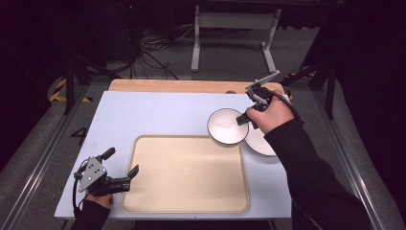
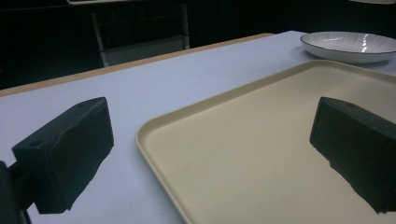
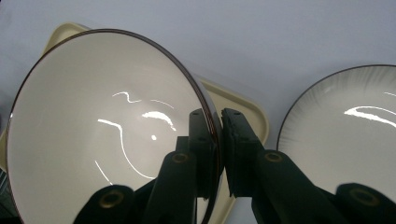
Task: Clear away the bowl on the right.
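Observation:
My right gripper (image 1: 245, 119) is shut on the rim of a white bowl (image 1: 228, 126) with a dark edge, held above the tray's far right corner. In the right gripper view the two black jaws (image 3: 217, 133) pinch the wall of the bowl (image 3: 102, 130), one inside and one outside. A white plate (image 1: 261, 142) lies on the table just right of the bowl, also seen as the plate (image 3: 345, 130) in the right gripper view. My left gripper (image 1: 119, 167) rests open at the beige tray's (image 1: 186, 201) left edge, with nothing between its fingers (image 2: 65, 154).
The tray (image 2: 261, 154) lies on a pale blue table top (image 1: 143, 115) with a wooden strip (image 1: 172, 85) along its far edge. The plate (image 2: 350, 45) sits beyond the tray in the left gripper view. A white frame and cables stand on the floor behind.

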### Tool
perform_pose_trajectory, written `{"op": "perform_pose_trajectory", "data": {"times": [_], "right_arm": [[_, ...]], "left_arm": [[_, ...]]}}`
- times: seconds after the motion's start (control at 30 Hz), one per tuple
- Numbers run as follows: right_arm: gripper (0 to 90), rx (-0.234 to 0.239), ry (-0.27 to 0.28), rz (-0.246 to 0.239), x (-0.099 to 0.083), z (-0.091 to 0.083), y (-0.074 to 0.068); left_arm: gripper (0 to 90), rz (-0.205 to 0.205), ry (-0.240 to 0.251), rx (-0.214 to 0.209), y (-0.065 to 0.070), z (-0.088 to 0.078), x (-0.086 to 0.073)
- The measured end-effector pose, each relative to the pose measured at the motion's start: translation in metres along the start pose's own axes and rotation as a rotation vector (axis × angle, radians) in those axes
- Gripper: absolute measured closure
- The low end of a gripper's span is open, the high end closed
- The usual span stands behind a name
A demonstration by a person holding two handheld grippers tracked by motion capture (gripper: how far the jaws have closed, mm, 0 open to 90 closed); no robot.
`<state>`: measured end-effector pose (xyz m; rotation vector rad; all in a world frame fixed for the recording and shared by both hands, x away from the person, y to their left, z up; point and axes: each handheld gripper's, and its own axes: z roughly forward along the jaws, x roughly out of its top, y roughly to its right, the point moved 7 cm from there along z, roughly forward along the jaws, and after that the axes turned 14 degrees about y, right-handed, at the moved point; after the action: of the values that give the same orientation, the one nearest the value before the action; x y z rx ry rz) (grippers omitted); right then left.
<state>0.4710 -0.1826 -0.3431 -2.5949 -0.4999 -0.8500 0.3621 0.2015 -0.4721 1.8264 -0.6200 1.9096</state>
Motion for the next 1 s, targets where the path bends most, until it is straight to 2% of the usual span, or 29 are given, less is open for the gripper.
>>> {"op": "perform_pose_trajectory", "data": {"times": [0.57, 1.0], "right_arm": [[82.3, 0.089, -0.024, -0.060, 0.001, 0.018, -0.046], [81.8, 0.145, -0.031, -0.096, -0.001, 0.029, -0.072]], "left_arm": [[0.2, 0.000, 0.000, -0.002, 0.001, 0.000, 0.000], [0.1, 0.004, -0.002, -0.003, 0.000, 0.000, 0.000]]}}
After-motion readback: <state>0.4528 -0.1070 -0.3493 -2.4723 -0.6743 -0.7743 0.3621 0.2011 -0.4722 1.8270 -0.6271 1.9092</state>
